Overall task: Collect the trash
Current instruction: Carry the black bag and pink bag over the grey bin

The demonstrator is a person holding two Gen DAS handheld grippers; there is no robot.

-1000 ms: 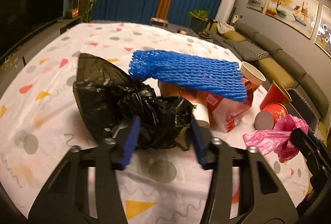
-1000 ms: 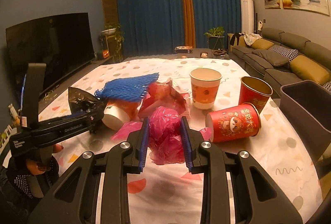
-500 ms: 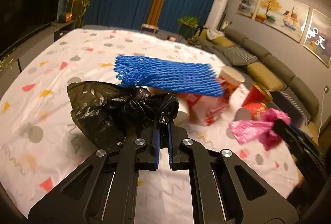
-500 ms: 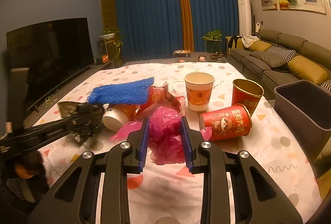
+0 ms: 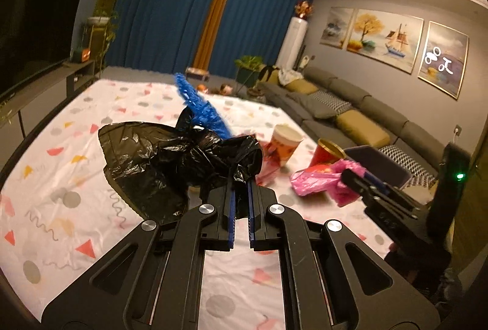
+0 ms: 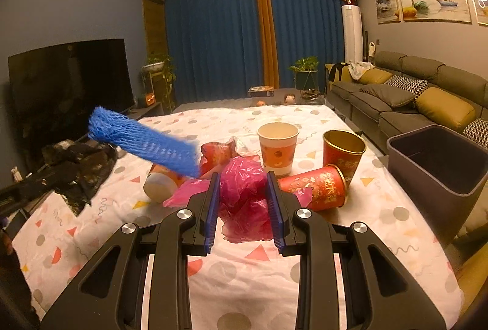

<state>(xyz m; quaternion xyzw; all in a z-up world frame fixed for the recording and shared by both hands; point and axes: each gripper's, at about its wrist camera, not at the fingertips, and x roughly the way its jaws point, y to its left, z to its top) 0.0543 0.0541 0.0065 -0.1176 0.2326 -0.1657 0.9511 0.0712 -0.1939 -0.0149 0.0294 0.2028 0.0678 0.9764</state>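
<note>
Nearest my cameras, the left claw (image 5: 240, 195) is clenched on the black trash bag (image 5: 170, 159) with blue foam netting (image 6: 143, 142) snagged, my right claw (image 6: 244, 202) pinches the pink plastic bag (image 6: 242, 183) above the bench (image 6: 259, 284), both lifted for the grey bin (image 6: 439, 165) beyond.

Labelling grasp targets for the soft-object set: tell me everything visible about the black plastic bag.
The crumpled black plastic bag is thin, glossy film, heavily creased and bunched into a loose wad. The left gripper is shut on its gathered end, its blue-padded fingers pinching a twist of film. The bag looks lifted above the patterned white tablecloth, its wide part hanging left of the fingers. A blue foam mesh sleeve sticks up from behind it, seemingly riding on it; contact is unclear.
</note>
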